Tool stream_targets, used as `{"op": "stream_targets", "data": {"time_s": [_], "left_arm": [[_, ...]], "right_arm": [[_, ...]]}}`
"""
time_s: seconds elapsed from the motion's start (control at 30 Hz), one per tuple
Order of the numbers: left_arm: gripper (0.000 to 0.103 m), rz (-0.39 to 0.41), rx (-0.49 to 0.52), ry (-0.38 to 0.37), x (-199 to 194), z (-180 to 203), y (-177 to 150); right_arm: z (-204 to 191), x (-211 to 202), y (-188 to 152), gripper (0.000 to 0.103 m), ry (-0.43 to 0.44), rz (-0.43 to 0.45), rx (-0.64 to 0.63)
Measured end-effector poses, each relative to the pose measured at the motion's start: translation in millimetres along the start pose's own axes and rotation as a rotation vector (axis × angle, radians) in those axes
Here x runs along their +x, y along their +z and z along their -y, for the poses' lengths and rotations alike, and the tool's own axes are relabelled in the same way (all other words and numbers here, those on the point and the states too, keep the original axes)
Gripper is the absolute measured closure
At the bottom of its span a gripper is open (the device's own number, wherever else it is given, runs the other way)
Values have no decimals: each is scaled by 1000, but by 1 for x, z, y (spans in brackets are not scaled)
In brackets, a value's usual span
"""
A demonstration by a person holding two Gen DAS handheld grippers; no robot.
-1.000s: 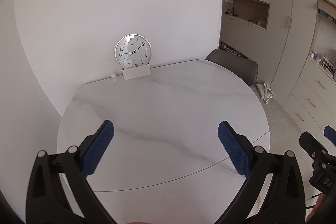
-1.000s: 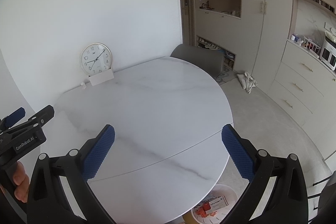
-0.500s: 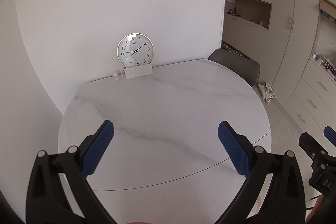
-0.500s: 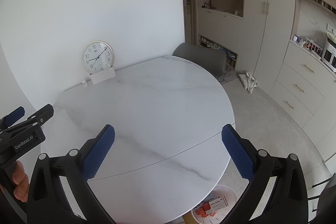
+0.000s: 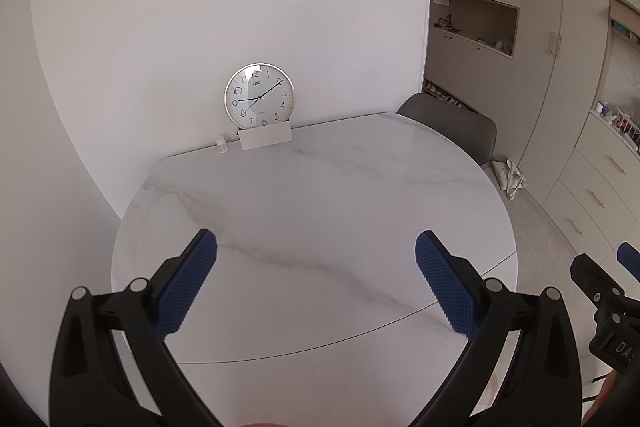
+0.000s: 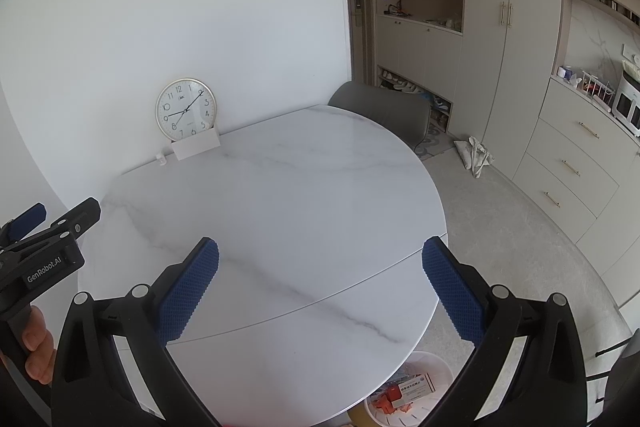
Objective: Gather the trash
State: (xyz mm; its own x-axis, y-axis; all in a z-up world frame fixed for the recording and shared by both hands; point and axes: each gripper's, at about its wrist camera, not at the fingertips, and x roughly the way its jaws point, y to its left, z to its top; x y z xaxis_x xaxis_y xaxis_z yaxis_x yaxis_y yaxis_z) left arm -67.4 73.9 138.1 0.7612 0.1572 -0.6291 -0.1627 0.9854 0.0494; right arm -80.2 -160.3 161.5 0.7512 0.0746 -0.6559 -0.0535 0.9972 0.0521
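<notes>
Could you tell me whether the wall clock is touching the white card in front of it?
Cannot tell. In the left wrist view the white card overlaps the wall clock rim, hiding any gap.

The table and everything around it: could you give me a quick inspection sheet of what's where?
Surface: round marble table, against the wall.
Job's things: white bin on the floor under the near edge, holding a box and red scraps; no trash seen on the table.
Clutter: clock, card and a small bottle at the wall.
Grippers: left gripper and right gripper both open, empty, above the table.
Cables: nothing seen.
Surroundings: grey chair, cabinets, bag on the floor.
</notes>
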Motion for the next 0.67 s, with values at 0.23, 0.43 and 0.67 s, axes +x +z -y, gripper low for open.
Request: {"op": "stream_targets", "data": {"time_s": [0.23, 0.43, 0.67], "left_arm": [[8, 1, -2, 4, -1, -1, -1], [8, 8, 7, 17, -2, -2, -5], [8, 8, 11, 12, -4, 0, -5]], "right_arm": [[0, 1, 0, 2, -1, -1, 1], [0, 1, -1, 2, -2, -2, 1], [-2, 3, -5, 2, -1, -8, -5]]}}
